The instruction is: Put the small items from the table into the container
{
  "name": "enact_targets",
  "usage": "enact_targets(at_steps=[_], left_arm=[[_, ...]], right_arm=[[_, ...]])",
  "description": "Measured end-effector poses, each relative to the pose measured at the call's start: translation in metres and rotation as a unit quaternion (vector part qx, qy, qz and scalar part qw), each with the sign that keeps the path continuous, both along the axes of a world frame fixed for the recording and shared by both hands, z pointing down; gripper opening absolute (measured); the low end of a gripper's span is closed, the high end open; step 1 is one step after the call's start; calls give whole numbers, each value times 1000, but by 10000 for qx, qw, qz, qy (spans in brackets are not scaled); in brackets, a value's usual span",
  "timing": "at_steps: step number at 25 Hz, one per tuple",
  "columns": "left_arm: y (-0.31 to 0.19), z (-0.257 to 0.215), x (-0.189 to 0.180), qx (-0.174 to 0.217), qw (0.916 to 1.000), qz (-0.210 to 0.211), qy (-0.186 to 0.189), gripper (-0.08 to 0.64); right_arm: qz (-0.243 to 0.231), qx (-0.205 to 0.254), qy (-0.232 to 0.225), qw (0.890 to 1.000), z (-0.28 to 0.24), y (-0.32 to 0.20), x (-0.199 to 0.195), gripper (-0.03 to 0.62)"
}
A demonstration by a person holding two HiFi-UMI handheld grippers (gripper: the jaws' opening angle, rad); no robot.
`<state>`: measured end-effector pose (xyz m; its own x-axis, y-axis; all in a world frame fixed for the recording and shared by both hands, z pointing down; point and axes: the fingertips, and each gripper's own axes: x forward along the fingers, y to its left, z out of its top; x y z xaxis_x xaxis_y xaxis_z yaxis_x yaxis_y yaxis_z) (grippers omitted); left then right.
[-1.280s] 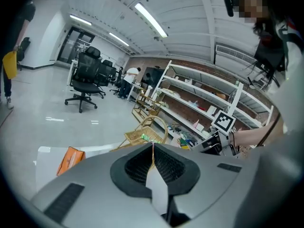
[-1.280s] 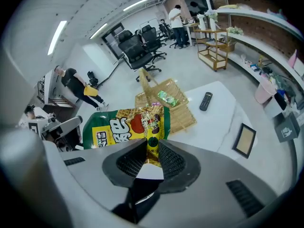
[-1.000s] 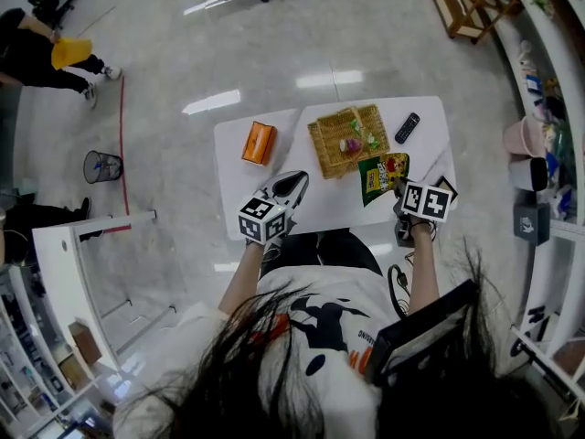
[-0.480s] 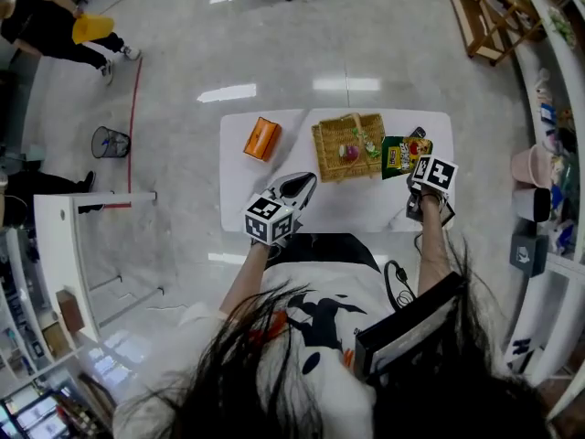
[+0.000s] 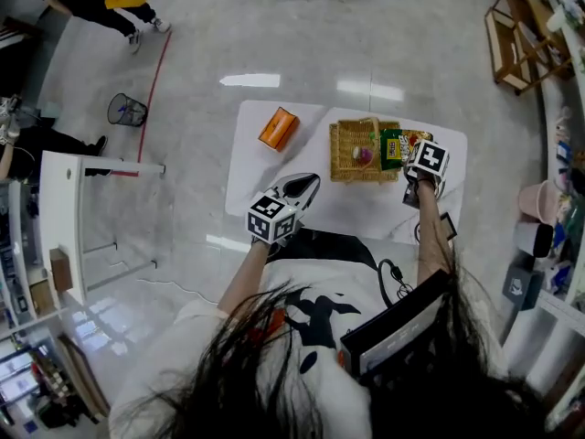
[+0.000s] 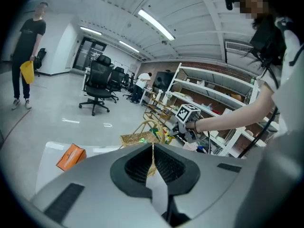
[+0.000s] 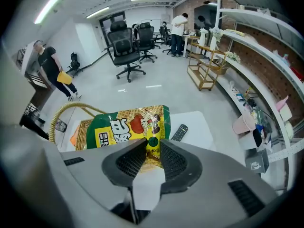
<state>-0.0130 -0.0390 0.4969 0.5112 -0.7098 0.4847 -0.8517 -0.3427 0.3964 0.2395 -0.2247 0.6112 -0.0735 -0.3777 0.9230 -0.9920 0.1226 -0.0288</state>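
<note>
The green and yellow snack bag (image 7: 130,125) hangs over the right rim of the woven basket (image 5: 352,158). My right gripper (image 7: 152,151) pinches its lower edge, and the jaws are opening. In the head view that gripper (image 5: 409,160) points steeply down beside the basket, with the bag (image 5: 399,144) under it. The basket's handle (image 7: 59,113) arches at the left of the right gripper view. A pink item (image 5: 363,155) lies inside the basket. My left gripper (image 5: 307,183) hovers over the table's near edge, shut on nothing; its view shows the basket (image 6: 137,137) ahead.
An orange box (image 5: 277,128) lies at the far left of the white table (image 5: 347,210). A black remote (image 7: 179,132) lies to the right of the basket. Shelves stand along the right wall, office chairs and a person further out on the floor.
My right gripper carried the snack bag from the table's near right part up to the basket's right rim. The left gripper stayed almost still.
</note>
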Motion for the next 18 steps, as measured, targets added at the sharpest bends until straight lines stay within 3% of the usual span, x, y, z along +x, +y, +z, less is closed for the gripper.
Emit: enact_targets(at_steps=[5, 12, 15, 17, 18], left_arm=[[6, 2, -5, -59, 9999, -98, -37, 6], [13, 0, -8, -76, 9998, -187, -55, 6], [16, 2, -11, -98, 9997, -205, -70, 6], [19, 2, -12, -98, 9997, -204, -64, 6], [20, 2, -12, -95, 9997, -201, -61, 6]], right_arm=[[-300, -105, 88, 9995, 5, 0, -27, 97], [-474, -248, -447, 9976, 7, 6, -56, 106], [-545, -373, -982, 9930, 8, 13, -74, 107], [-490, -514, -1478, 9865, 8, 21, -87, 51], [-468, -595, -1657, 9833, 8, 24, -91, 52]])
